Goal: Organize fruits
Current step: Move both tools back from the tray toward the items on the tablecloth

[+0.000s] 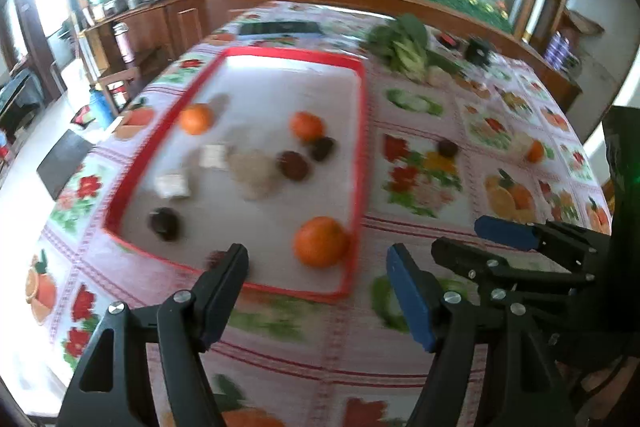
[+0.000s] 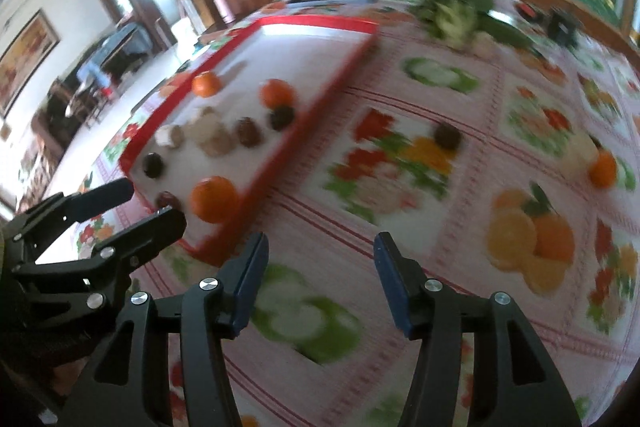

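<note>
A red-rimmed white tray (image 1: 362,131) (image 2: 320,95) lies on the fruit-print tablecloth. It holds three oranges, the nearest (image 1: 320,242) (image 2: 213,199) at its front corner, several dark round fruits (image 1: 294,165) and some pale items. One dark fruit (image 1: 447,148) (image 2: 447,135) and one orange (image 1: 534,151) (image 2: 602,169) lie on the cloth right of the tray. My left gripper (image 1: 320,287) (image 2: 156,203) is open and empty just before the tray's front edge. My right gripper (image 2: 320,283) (image 1: 452,239) is open and empty over the cloth, beside the left one.
Leafy greens (image 1: 404,47) (image 2: 456,9) and a small black object (image 1: 478,51) sit at the table's far side. A dark flat tray (image 1: 280,27) lies beyond the red one. Wooden cabinets with bottles stand at the far left.
</note>
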The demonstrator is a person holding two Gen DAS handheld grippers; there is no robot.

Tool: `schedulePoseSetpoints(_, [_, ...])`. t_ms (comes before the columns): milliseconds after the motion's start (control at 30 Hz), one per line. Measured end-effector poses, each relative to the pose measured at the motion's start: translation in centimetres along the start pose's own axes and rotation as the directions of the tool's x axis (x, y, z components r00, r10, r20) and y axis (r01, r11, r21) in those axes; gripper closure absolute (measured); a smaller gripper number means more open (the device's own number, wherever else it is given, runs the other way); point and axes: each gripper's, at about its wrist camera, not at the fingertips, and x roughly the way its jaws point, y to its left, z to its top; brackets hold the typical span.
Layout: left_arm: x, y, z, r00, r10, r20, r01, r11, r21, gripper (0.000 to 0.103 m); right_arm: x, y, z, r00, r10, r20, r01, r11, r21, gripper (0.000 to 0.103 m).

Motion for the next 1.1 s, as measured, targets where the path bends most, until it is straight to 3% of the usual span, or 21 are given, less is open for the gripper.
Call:
schedulePoseSetpoints(333, [1.8, -7.3, -0.5, 0.998, -0.035, -0.055, 0.04, 0.996, 0.085, 0.029, -3.0, -10.5, -3.0, 0.996, -0.092, 0.021, 0.087, 0.979, 0.187, 0.048])
schedulePoseSetpoints(567, [3.3, -10.6, 0.7, 0.998, -0.025, -0.062, 0.033, 0.992, 0.123, 0.029, -5.1, -17.8, -1.8, 0.976, -0.191, 0.103, 0.157, 0.95, 0.27, 0.048])
schedulePoseSetpoints(800, [4.5, -12.7, 2.7, 0.998, 0.006, -0.058, 0.002, 0.991, 0.133, 0.029, -3.1, -21.5, 1.3, 0.974, -0.185, 0.135, 0.151, 0.962, 0.228, 0.048])
schedulePoseSetpoints(1000, [4.8, -14.2, 3.9, 0.999, 0.013, -0.052, -0.005, 0.988, 0.156, 0.029, -1.7, -21.5, 3.3, 0.974, -0.16, 0.16, 0.139, 0.981, 0.135, 0.05])
schedulePoseSetpoints(1067, [5.0, -14.8, 4.4, 0.999, 0.011, -0.048, -0.003, 0.987, 0.16, 0.029, -1.1, -21.3, 3.7, 0.972, -0.177, 0.153, 0.165, 0.982, 0.092, 0.068])
schedulePoseSetpoints(1100, [5.1, -15.2, 4.8, 0.999, 0.01, -0.044, -0.003, 0.987, 0.164, 0.029, -1.1, -21.2, 3.8, 0.969, -0.187, 0.163, 0.177, 0.981, 0.074, 0.068])
